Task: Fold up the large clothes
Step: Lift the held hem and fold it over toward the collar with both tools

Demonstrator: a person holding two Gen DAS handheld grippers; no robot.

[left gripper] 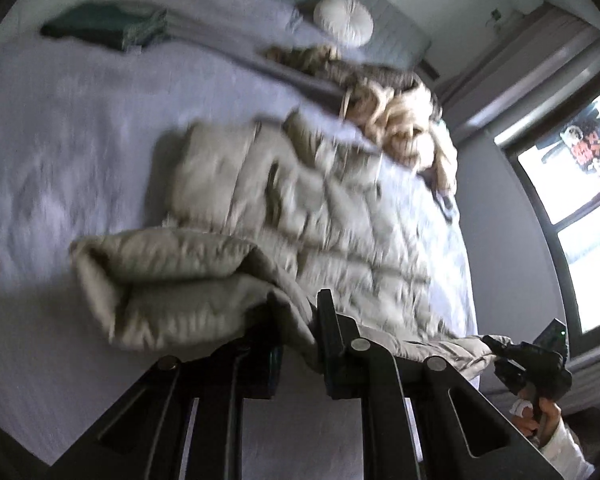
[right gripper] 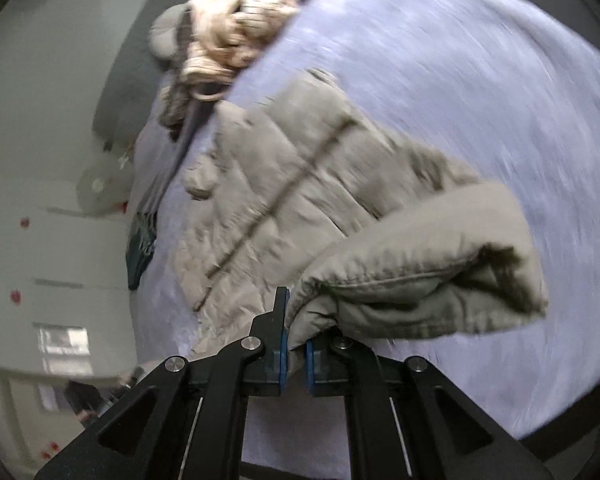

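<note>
Left gripper point(left gripper: 298, 330) clamped on near hem of beige puffer jacket point(left gripper: 300, 208), fabric bunched between fingers; right gripper point(right gripper: 294, 346) likewise pinched on the other near corner, blue pads point(right gripper: 282, 354) squeezing a thick lifted fold; right gripper also visible low right in left wrist view, so both sit at the same near edge, well apart across the hem. Jacket body flat on lavender bedspread point(left gripper: 60, 140), long axis running straight away from both grippers toward pile of cream knitwear point(left gripper: 396, 128) (unfolded, touching far end or just beside, blur hides which). Likely next: carry near hem away along that axis, both sides level; skew risk if one leads. Folded dark green stack point(left gripper: 108, 28) well apart, far left.
</note>
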